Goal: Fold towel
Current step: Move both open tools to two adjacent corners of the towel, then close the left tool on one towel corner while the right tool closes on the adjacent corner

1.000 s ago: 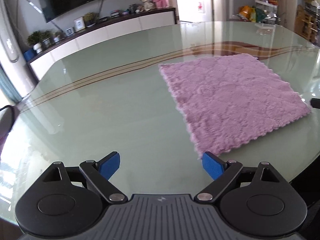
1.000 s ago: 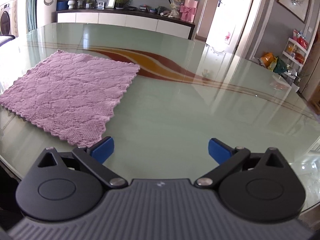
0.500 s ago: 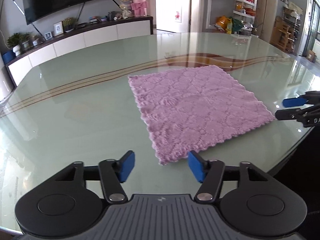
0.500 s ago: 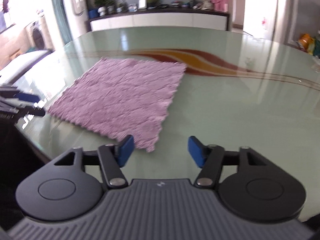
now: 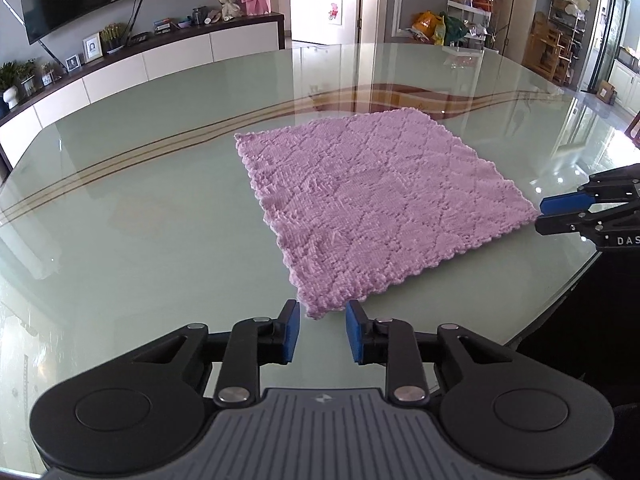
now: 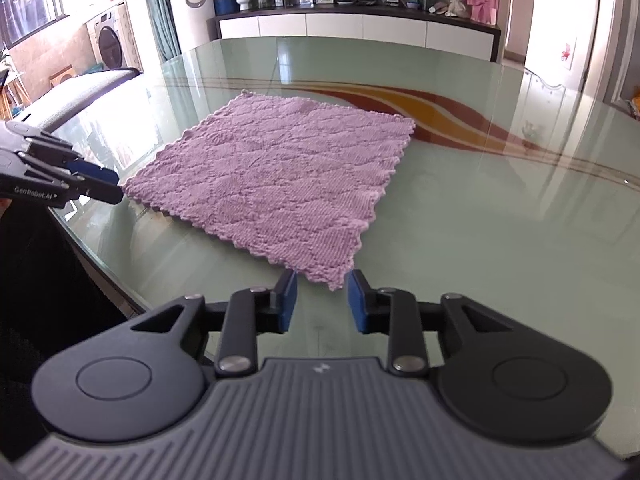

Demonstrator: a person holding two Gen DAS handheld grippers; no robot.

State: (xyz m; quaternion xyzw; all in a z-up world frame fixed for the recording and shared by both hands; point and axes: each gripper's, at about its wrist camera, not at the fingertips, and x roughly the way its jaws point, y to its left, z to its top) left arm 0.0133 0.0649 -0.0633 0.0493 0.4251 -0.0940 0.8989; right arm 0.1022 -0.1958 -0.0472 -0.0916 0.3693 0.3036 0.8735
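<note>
A pink quilted towel (image 5: 372,200) lies flat and unfolded on the glass table; it also shows in the right wrist view (image 6: 280,184). My left gripper (image 5: 322,334) is open with a narrow gap, its blue pads (image 5: 291,332) just short of the towel's near left corner. My right gripper (image 6: 322,300) is open the same way, just short of the near right corner. Each gripper also shows in the other's view, the right one (image 5: 560,214) and the left one (image 6: 100,186), at the towel's corners.
The round glass table (image 5: 140,208) has a curved brown and gold stripe (image 6: 440,112) beyond the towel. Its near edge (image 6: 100,256) runs close under both grippers. A long white sideboard (image 6: 360,30) and shelves (image 5: 476,4) stand far behind.
Both grippers have swung toward the towel's near corners and come closer to them. Their jaws have narrowed from wide open to a small gap. The towel has not moved.
</note>
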